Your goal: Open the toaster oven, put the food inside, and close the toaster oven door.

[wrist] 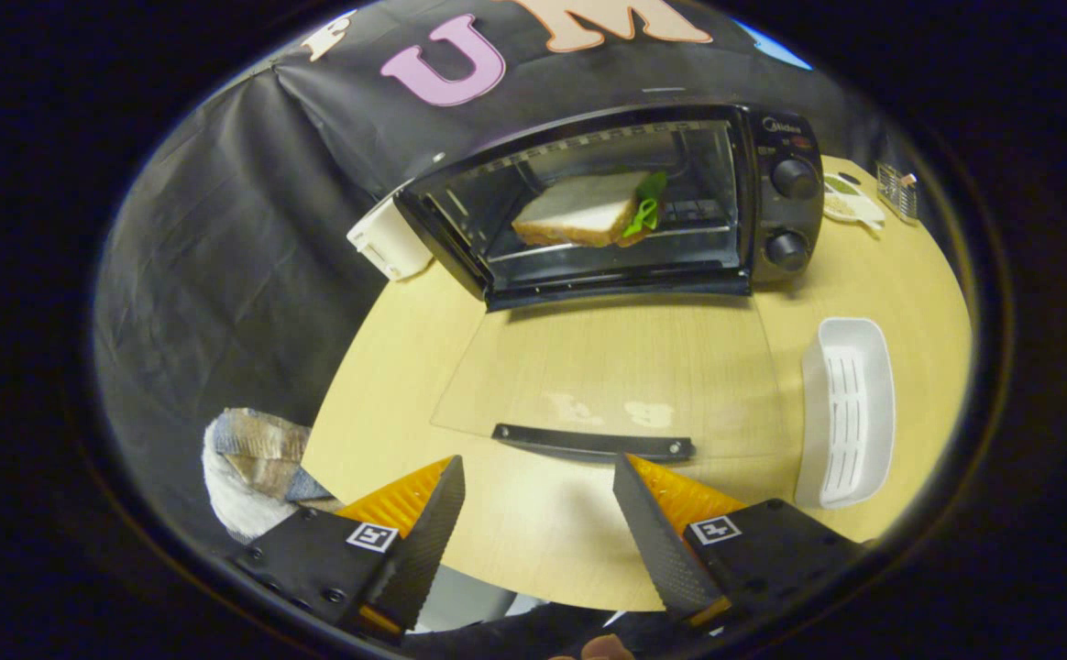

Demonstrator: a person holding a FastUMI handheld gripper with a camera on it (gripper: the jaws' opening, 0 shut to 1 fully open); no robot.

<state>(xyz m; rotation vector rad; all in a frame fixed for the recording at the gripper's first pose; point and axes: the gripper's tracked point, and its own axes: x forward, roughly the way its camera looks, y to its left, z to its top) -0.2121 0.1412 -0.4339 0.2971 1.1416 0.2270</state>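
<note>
Tongs spread wide, holding nothing, just short of the door handle. Door lies flat open on the table; sandwich sits inside the oven.

I note a white slotted tray resting on the pale wooden table, ahead of the tongs and off to their right. Far beyond them, a small wire basket stands beside a flat white item I cannot identify. A folded cloth lies just left of the tongs.
</note>
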